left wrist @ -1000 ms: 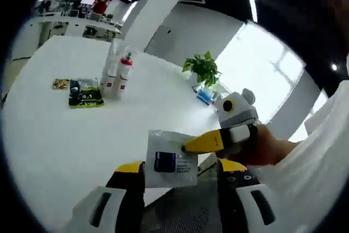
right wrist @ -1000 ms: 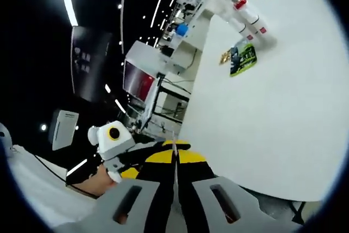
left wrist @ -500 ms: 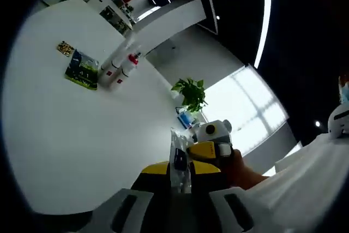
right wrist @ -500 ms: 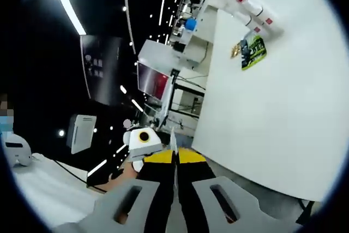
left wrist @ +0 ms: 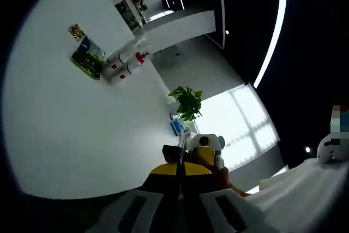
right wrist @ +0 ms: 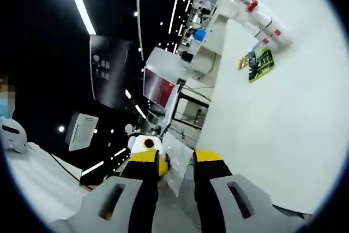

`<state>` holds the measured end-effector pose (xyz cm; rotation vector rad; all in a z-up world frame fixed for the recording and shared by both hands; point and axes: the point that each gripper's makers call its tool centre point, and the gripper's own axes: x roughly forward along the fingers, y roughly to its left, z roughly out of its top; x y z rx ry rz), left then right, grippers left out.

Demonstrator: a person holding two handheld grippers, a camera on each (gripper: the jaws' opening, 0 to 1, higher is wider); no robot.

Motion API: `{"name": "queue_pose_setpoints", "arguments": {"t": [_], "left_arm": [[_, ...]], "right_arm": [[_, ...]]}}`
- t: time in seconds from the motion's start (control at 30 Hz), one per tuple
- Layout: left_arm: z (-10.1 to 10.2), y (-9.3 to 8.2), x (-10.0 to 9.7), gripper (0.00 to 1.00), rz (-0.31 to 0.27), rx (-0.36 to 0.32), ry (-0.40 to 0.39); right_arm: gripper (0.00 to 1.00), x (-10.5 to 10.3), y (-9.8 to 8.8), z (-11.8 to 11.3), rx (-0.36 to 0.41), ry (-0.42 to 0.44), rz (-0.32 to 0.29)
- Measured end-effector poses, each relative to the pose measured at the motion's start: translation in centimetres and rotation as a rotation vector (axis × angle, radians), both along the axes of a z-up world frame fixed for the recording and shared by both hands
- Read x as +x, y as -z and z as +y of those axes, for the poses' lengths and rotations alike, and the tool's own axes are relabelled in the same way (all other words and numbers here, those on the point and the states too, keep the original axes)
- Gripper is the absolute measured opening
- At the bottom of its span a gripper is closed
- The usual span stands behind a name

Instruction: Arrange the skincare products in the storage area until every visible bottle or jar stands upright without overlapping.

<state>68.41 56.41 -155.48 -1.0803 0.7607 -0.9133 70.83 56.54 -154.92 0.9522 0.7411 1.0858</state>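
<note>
My left gripper point(left wrist: 180, 168) is shut on a thin clear sachet point(left wrist: 180, 155), seen edge-on between its yellow tips. In the right gripper view the same sachet point(right wrist: 178, 168) hangs in the gap of my right gripper point(right wrist: 175, 156), whose jaws stand open on either side of it. Two white bottles point(left wrist: 126, 64), one with a red cap, stand side by side far across the white table point(left wrist: 65, 124). They also appear in the right gripper view as bottles point(right wrist: 260, 19). A green packet point(left wrist: 88, 58) and a small gold packet point(left wrist: 76, 30) lie beside them.
A potted plant point(left wrist: 187, 101) and a small blue item point(left wrist: 175, 126) sit near the table's edge by a bright window. Both grippers hover off the table's near edge. Shelves, a screen point(right wrist: 159, 87) and dark ceiling lights lie beyond the table point(right wrist: 272, 135).
The sachet has passed from one gripper to the other. My left gripper shut on it, then my right gripper, shut on it before, opened. Both views tilted.
</note>
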Motion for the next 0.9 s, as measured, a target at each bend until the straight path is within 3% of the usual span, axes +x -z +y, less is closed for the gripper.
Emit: {"name": "queue_pose_setpoints", "arguments": {"t": [0.23,0.4,0.6,0.9], "left_arm": [[-0.6,-0.3,-0.3,0.01,0.018,-0.040,0.007],[-0.5,-0.2,-0.4,0.00,0.012,-0.028,0.003],[-0.4,-0.6,-0.5,0.00,0.017,-0.053,0.002],[0.2,-0.9,-0.3,0.00,0.022,-0.070,0.009]], "right_arm": [[0.05,-0.1,-0.2,0.4,0.000,-0.020,-0.010],[0.03,-0.2,-0.1,0.5,-0.012,-0.019,-0.022],[0.02,-0.2,-0.4,0.6,0.037,-0.027,0.034],[0.02,0.0,-0.9,1.1,0.031,-0.051,0.021]]}}
